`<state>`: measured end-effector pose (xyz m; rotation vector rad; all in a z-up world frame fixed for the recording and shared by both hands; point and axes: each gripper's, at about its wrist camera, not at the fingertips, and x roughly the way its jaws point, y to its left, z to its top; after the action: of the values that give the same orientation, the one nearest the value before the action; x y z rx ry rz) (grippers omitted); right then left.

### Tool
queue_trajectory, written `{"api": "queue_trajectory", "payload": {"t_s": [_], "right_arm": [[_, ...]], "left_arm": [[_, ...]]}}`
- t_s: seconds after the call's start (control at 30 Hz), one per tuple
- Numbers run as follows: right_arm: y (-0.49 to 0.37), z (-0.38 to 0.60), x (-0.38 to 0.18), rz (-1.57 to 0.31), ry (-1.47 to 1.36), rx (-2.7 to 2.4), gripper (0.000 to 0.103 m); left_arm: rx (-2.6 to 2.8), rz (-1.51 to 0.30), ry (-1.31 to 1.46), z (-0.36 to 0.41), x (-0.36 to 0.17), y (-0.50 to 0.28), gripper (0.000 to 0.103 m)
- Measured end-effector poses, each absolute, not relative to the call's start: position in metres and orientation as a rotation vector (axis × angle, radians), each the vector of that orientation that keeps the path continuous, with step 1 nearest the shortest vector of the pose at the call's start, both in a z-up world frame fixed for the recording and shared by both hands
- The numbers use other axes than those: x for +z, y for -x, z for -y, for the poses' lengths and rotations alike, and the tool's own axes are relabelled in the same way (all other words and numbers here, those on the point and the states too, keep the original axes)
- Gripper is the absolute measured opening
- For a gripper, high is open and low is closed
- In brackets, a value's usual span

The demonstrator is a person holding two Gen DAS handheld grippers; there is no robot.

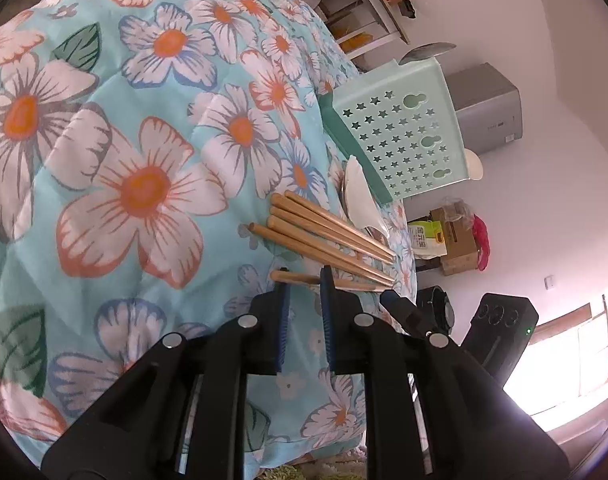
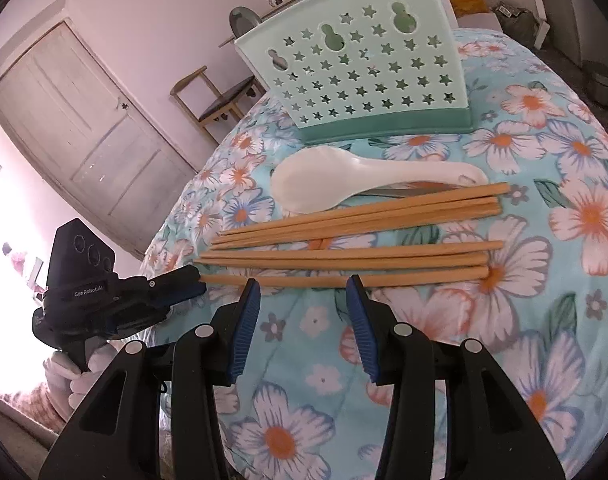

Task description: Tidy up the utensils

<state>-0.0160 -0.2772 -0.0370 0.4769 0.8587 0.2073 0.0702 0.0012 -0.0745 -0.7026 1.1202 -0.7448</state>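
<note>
Soft daylight fills both views. A window [image 1: 576, 360] blows out white low right in the left view; similar glare burns the right view's left edge. Fisheye bends edges, corners vignette black.

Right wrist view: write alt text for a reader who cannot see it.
The right tool hovers open over the nearest of several wooden chopsticks lying in a row on a floral cloth. Beyond them lie a white spoon and a mint star-perforated utensil holder, standing upright. The left tool reaches in from the left edge.
</note>
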Motion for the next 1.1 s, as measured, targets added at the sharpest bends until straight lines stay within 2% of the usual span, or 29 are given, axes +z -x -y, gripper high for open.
{"api": "queue_trajectory", "payload": {"t_s": [0.17, 0.57, 1.1], "right_arm": [[0.021, 0.278, -0.029, -0.839, -0.434, 0.175, 0.044], [0.030, 0.287, -0.013, -0.769, -0.400, 0.125, 0.044], [0.043, 0.308, -0.018, -0.743, -0.449, 0.099, 0.044]], "left_arm": [[-0.764, -1.048, 0.623, 0.000, -0.055, -0.066, 0.014], [-0.831, -0.622, 0.264, -0.002, 0.077, -0.039, 0.006], [-0.899, -0.629, 0.225, 0.038, 0.078, -0.039, 0.006]]}}
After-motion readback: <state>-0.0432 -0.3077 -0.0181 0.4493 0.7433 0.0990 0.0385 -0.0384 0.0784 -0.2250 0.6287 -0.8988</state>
